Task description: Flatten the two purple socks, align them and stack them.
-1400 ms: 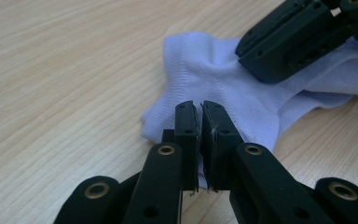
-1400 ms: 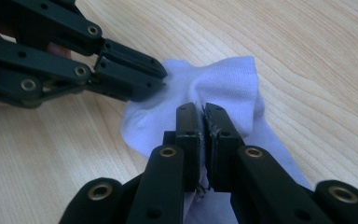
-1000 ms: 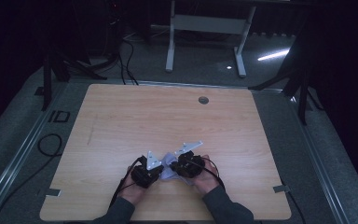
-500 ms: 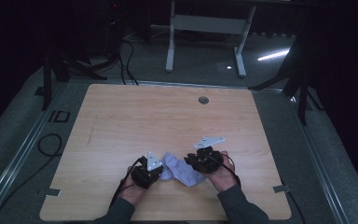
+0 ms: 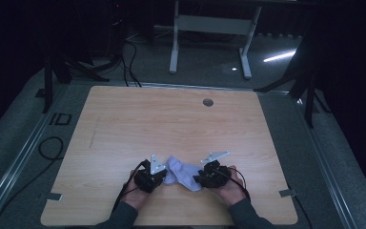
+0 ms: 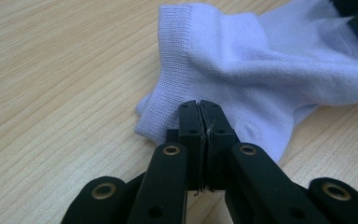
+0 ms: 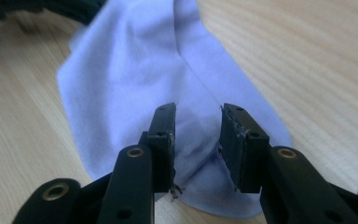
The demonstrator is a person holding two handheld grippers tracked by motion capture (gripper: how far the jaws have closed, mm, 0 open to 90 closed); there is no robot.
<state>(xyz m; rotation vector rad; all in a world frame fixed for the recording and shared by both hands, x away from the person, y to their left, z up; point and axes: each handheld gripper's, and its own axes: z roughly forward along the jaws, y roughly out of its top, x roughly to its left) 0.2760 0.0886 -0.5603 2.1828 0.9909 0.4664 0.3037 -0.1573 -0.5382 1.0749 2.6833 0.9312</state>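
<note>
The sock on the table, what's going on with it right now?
A person holds a gripper in each hand at the near edge of the wooden table, working on a pale lilac sock lying flat between them. The left gripper has its jaws shut at the cuff end, though whether it pinches fabric is hard to tell. The right gripper is open, its jaws straddling the other end without clamping it.

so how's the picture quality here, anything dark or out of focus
High view: dim, surroundings nearly black, a glare streak on the floor. Left gripper view: bright, the sock sharp near the jaws, softer farther off. Right gripper view: the sock's far end and upper left corner blur.
</note>
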